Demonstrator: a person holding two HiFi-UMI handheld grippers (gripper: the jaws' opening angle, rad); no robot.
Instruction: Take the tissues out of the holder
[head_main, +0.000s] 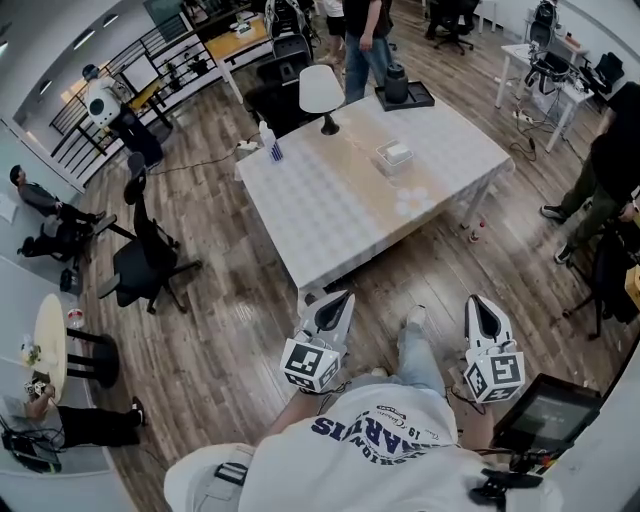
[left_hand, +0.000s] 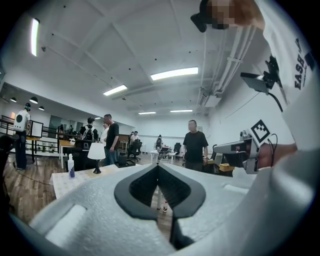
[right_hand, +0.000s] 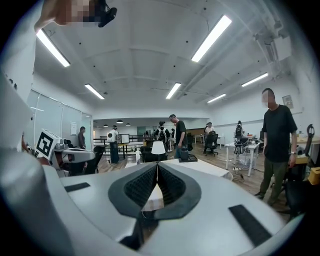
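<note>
The tissue holder (head_main: 393, 154), a small clear box with white tissues in it, stands on the right half of the white table (head_main: 330, 210). In the head view both grippers hang in front of the person, off the table's near corner and well short of the holder. My left gripper (head_main: 338, 298) is shut with nothing between its jaws, which meet in a thin line in its own view (left_hand: 158, 166). My right gripper (head_main: 481, 303) is likewise shut and empty (right_hand: 157, 165). I cannot make out the holder in either gripper view.
On the table also stand a white lamp (head_main: 321, 92), a small bottle (head_main: 268, 140) and a black tray (head_main: 404, 95) at the far edge. A black office chair (head_main: 148, 262) sits left of the table. People stand beyond it (head_main: 364, 40) and at the right (head_main: 612, 150).
</note>
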